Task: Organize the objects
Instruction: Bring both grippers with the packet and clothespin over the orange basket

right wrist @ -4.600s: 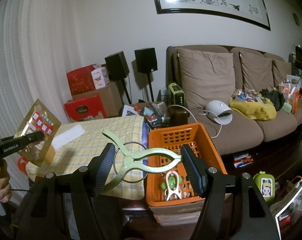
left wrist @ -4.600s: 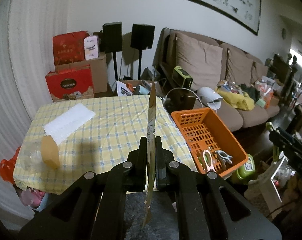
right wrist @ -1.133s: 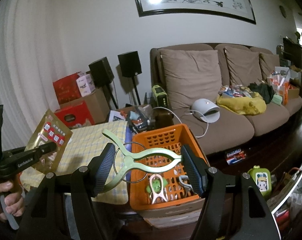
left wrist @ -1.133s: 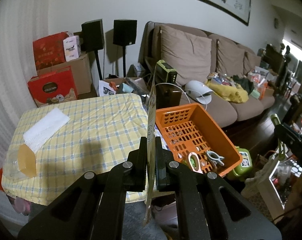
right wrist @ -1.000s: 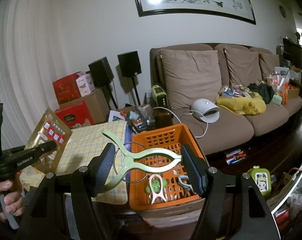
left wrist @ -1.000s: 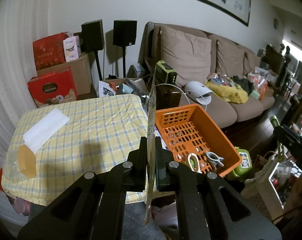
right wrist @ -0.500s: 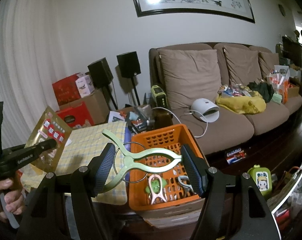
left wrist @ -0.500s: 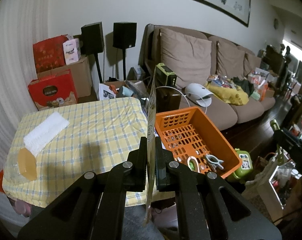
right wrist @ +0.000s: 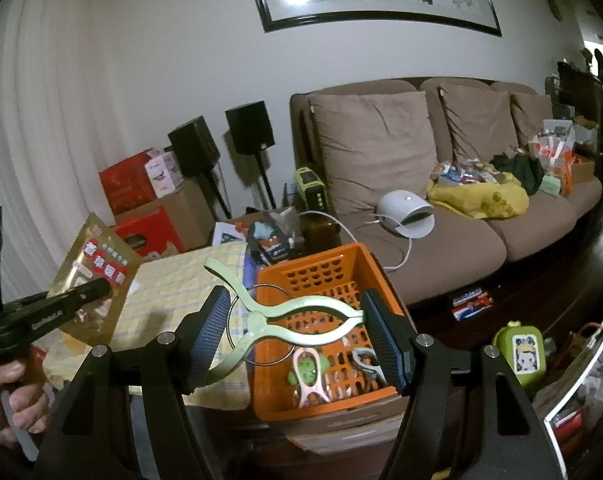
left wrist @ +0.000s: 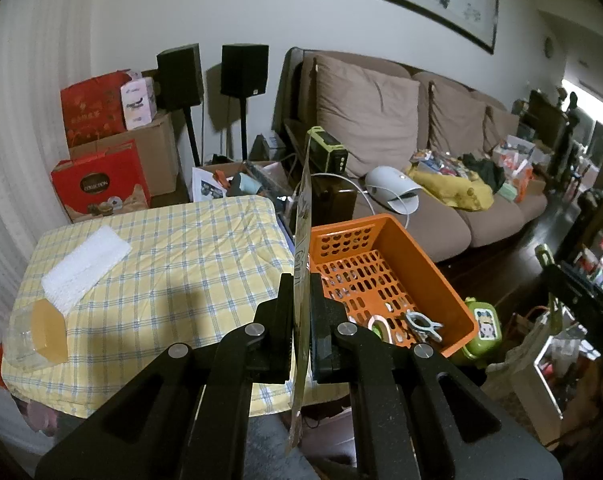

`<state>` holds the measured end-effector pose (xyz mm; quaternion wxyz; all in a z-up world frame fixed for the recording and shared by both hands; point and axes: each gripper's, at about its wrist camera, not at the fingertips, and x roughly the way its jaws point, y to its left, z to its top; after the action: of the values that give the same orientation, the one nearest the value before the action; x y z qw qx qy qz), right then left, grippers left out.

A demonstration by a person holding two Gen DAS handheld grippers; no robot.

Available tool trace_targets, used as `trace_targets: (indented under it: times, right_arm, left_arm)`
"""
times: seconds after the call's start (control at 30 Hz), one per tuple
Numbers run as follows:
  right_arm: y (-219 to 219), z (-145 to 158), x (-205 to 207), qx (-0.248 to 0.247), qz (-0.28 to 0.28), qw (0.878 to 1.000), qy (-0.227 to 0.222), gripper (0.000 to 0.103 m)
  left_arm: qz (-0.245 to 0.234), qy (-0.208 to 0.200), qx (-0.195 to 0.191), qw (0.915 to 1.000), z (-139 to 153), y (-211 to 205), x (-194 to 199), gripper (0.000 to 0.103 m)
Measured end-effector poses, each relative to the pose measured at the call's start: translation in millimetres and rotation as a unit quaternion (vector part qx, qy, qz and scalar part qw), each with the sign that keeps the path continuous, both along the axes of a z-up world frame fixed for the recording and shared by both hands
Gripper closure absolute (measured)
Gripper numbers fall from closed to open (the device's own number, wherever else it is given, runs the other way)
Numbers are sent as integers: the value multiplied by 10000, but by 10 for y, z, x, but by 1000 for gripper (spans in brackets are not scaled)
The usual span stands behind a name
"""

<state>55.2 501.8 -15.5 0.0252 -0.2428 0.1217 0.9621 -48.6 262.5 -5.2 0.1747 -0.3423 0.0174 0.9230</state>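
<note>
Both claws carrying: left claw (left wrist: pixel 301 300) clenching a gold packet (left wrist: pixel 302 248) edge-on above the bench (left wrist: pixel 173 248), right claw (right wrist: pixel 293 312) gripping a green clip (right wrist: pixel 297 316) over the orange basket (right wrist: pixel 377 276); next probably lowering, then releasing inside.

Matte blk gripper (left wrist: pixel 300 320), silver screws, blue ribbed pads (right wrist: pixel 209 332), bare hand (right wrist: pixel 9 404)

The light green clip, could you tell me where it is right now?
In the right wrist view, the light green clip is held between the right gripper fingers, in front of the orange basket.
</note>
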Motion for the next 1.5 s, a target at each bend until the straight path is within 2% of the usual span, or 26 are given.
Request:
trace_targets:
  times: [1.17,1.5]
  right_arm:
    - [88,-109,-63,-54,-79,9998,-149,34]
    - [133,-140,-82,-78,-158,9997,-191,34]
  left_arm:
    - [-124,49,7,9999,74,182,-41,97]
    - [-196,30,-11,9998,45,342,-96,97]
